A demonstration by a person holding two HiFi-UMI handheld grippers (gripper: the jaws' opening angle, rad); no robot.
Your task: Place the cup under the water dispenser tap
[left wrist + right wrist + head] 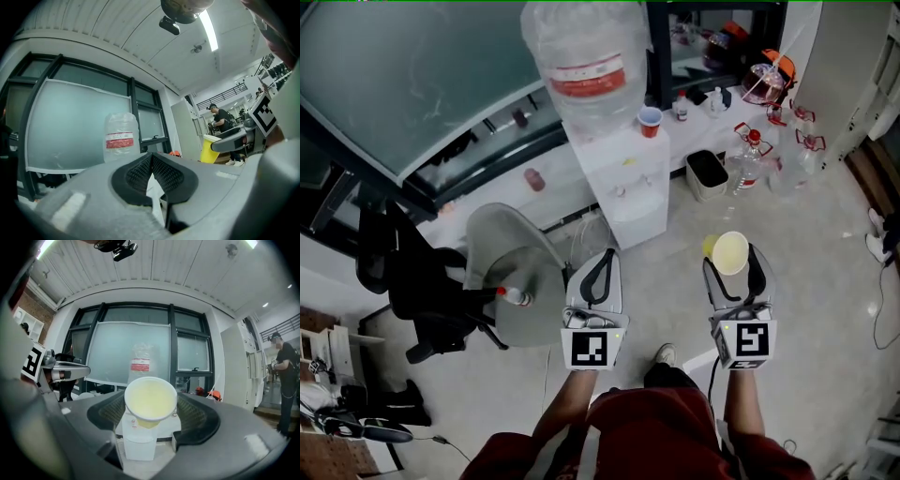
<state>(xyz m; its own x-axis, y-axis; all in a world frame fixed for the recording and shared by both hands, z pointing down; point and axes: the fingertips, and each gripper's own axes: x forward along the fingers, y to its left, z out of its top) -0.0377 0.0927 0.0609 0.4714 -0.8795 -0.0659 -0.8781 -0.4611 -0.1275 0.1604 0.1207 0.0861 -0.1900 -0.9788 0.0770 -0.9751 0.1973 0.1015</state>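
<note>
the right gripper has its ribbed black pads spread wide and pressed on a pale yellow cup, smooth and tapering, with a round rolled rim. the left gripper is closed, its pads meeting at the tips with nothing between them. ahead on the speckled floor stands the boxy white water dispenser, well apart from the cup. it is topped by a clear ribbed bottle with a red label, its print too small to read.
</note>
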